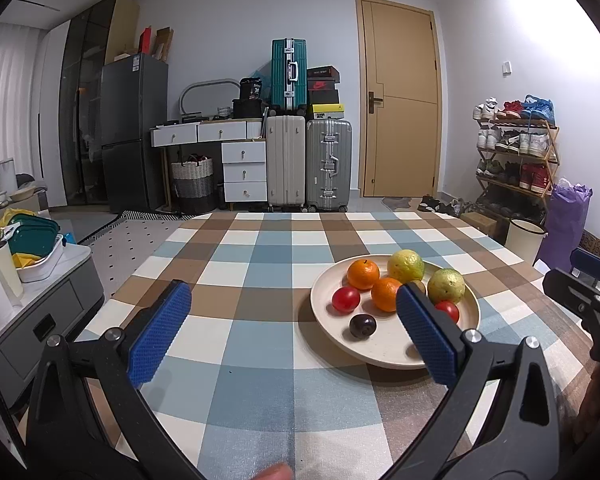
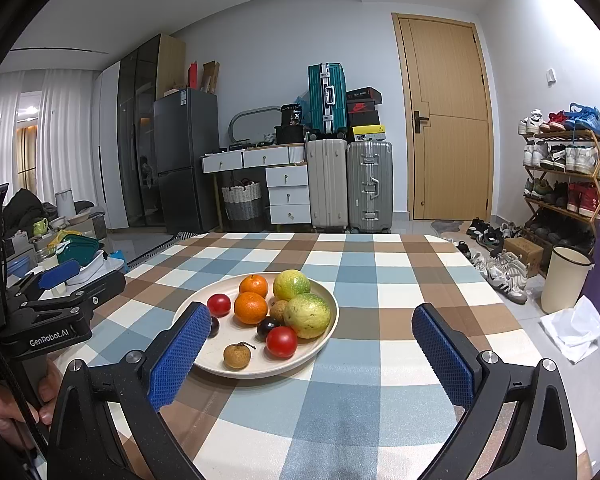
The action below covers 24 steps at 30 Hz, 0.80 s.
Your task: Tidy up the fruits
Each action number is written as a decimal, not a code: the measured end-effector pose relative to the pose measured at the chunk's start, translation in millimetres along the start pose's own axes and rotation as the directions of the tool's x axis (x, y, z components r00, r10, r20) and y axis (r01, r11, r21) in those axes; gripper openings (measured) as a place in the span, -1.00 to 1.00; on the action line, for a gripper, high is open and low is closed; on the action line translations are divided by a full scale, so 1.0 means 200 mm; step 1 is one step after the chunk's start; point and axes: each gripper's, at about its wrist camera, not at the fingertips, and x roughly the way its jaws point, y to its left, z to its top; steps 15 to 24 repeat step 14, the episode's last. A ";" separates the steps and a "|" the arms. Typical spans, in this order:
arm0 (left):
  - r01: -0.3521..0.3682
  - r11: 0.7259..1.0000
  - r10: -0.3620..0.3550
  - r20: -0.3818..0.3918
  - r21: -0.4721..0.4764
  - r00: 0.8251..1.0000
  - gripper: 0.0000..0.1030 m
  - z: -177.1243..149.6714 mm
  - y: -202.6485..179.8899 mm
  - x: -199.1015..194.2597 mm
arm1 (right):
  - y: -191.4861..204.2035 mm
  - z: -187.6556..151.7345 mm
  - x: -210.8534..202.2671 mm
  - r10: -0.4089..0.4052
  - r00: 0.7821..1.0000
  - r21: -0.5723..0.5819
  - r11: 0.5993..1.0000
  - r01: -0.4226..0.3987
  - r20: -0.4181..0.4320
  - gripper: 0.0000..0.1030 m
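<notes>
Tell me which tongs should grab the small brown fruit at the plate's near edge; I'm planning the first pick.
Probably right. The right tongs, open, nearly frame the small brown fruit; in the left view a pad hides it.

A plate sits on the table, nearer its left edge in the right wrist view. In it, two oranges lie at the middle and back, two guavas to their right. One tomato lies at the left, another at the front beside a longan. Suitcases stand beyond the table's far edge.
</notes>
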 end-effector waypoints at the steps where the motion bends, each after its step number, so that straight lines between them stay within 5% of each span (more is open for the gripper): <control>1: -0.001 1.000 0.001 0.000 0.000 1.000 0.98 0.00 0.00 0.00 | 0.00 0.00 0.00 0.000 1.000 0.000 1.000 0.000 0.000 0.99; 24: -0.027 0.999 0.027 -0.004 -0.019 1.000 0.98 0.00 0.00 -0.01 | 0.00 0.00 0.00 0.001 1.000 0.000 1.000 -0.001 -0.004 0.99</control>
